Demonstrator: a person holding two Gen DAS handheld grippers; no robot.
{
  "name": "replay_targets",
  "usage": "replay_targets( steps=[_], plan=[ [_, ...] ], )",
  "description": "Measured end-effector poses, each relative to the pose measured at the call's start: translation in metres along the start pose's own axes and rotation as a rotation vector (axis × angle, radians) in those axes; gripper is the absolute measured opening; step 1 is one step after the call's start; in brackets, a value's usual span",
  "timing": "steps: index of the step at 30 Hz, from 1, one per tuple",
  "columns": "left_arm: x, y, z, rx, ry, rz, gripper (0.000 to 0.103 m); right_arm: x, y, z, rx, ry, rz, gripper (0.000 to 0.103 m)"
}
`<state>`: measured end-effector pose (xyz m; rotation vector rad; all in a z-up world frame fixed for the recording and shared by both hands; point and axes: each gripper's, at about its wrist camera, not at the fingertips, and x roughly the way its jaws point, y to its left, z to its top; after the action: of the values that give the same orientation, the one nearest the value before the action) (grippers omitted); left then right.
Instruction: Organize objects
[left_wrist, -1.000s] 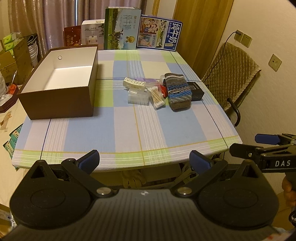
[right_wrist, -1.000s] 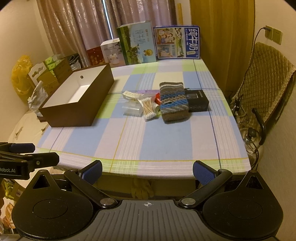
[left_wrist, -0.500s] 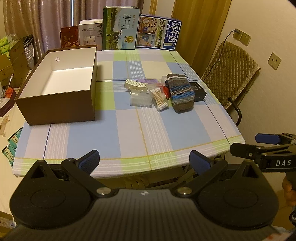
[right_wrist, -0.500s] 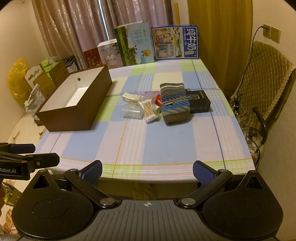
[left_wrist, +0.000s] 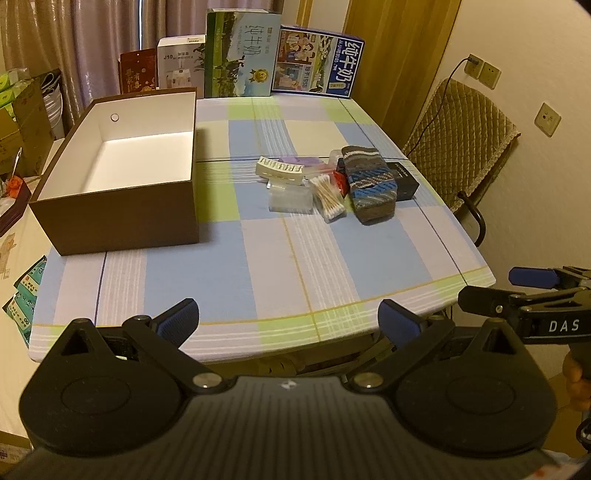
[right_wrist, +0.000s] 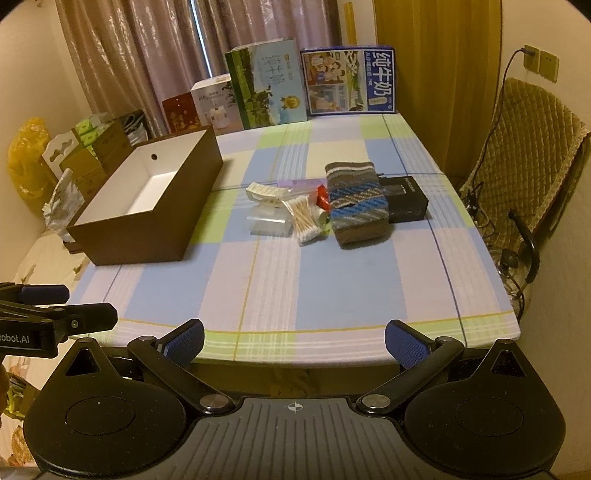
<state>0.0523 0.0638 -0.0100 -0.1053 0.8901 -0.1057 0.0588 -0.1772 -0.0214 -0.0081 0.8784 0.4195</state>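
Left gripper (left_wrist: 288, 319) and right gripper (right_wrist: 293, 341), jaws wide apart and empty, hover before the table (right_wrist: 332, 280). Clutter including cotton swabs (right_wrist: 303, 218) and sock (right_wrist: 356, 206) touches beside the empty box (left_wrist: 122, 184); a grab risks dragging neighbours.

Over the last second I have brought both my tongs a little closer to the worktop (left_wrist: 258, 288) and raised them slightly, so its near edge sits lower in both wrist views than it did. In the left wrist view the brown box (left_wrist: 122, 218) and the cluster around the striped knitted pouch (left_wrist: 371, 188) have slid rightward. In the right wrist view the same pouch (right_wrist: 358, 206) now sits nearer the frame's centre.
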Motion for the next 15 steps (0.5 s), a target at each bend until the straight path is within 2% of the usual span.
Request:
replay_targets(
  steps=[6,15],
  plan=[
    [0.007,0.007,0.001,-0.001,0.015,-0.01,0.102,0.007,-0.002,0.001,0.078,0.006,0.001,0.101],
    [0.026,0.006,0.012,0.007,0.037,-0.042,0.102,0.014,-0.012,-0.001,0.091,-0.007,-0.064,0.101]
  ],
)
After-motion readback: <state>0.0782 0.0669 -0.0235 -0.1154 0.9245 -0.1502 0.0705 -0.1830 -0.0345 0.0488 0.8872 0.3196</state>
